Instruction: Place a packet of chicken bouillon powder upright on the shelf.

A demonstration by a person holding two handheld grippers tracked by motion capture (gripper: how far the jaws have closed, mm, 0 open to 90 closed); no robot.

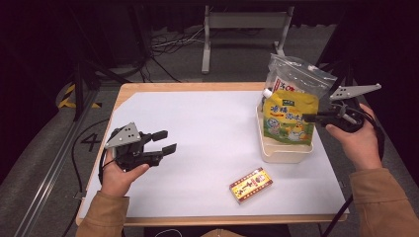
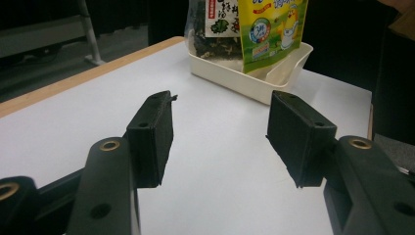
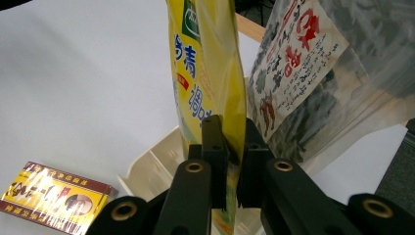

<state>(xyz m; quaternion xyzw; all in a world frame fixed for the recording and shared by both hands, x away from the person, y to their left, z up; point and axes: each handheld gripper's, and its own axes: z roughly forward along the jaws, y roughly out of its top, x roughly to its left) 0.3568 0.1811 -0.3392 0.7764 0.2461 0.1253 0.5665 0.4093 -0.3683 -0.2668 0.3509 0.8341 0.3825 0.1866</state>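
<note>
So the right gripper [image 3: 230, 161] is pinched tight on the edge of the glossy yellow-green snack pouch [image 1: 289, 116], which stands upright in the cream rectangular plastic bin [image 1: 282, 153] at the right side of the table. In the right gripper view the 2 black jaws squeeze the thin film right at its side seam, which makes sense: that's the flat bit a clamp can bite without crushing what's inside. Behind it in the same bin leans a clear plastic bag of dark dried seaweed with a red-and-white label [image 1: 296, 74], touching the pouch. My guess is the bin's walls are what keep both bags standing.

The left gripper [image 1: 163, 140] hangs over the bare white tabletop [image 1: 207, 128] with its jaws spread wide and nothing between them, well apart from the bin, probably just waiting.

A small red-and-yellow cardboard box wrapped in film [image 1: 251, 184] lies flat near the front edge, outside the bin.
</note>
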